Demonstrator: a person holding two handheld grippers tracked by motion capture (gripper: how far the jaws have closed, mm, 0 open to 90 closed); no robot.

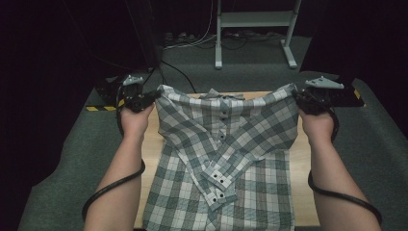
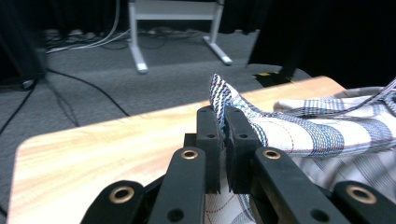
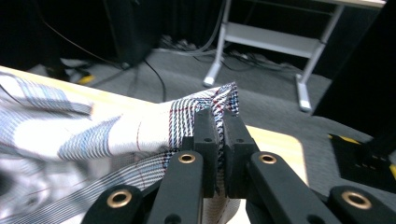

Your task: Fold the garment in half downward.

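A grey and white plaid shirt (image 1: 226,159) lies front up on the wooden table (image 1: 153,144), both sleeves folded across its chest. My left gripper (image 1: 153,96) is shut on the shirt's left shoulder corner and holds it lifted off the table. My right gripper (image 1: 297,96) is shut on the right shoulder corner at the same height. In the left gripper view the jaws pinch a fold of the plaid shirt (image 2: 289,133) at my left gripper (image 2: 223,123). The right gripper view has a peak of the shirt (image 3: 187,119) clamped in my right gripper (image 3: 220,123). The shirt's lower half still rests on the table.
Dark grey carpet (image 1: 375,144) surrounds the table. A white metal stand (image 1: 252,29) sits on the floor beyond the far edge, with cables (image 1: 187,41) beside it. Black and yellow tape (image 1: 101,108) marks the floor at the left.
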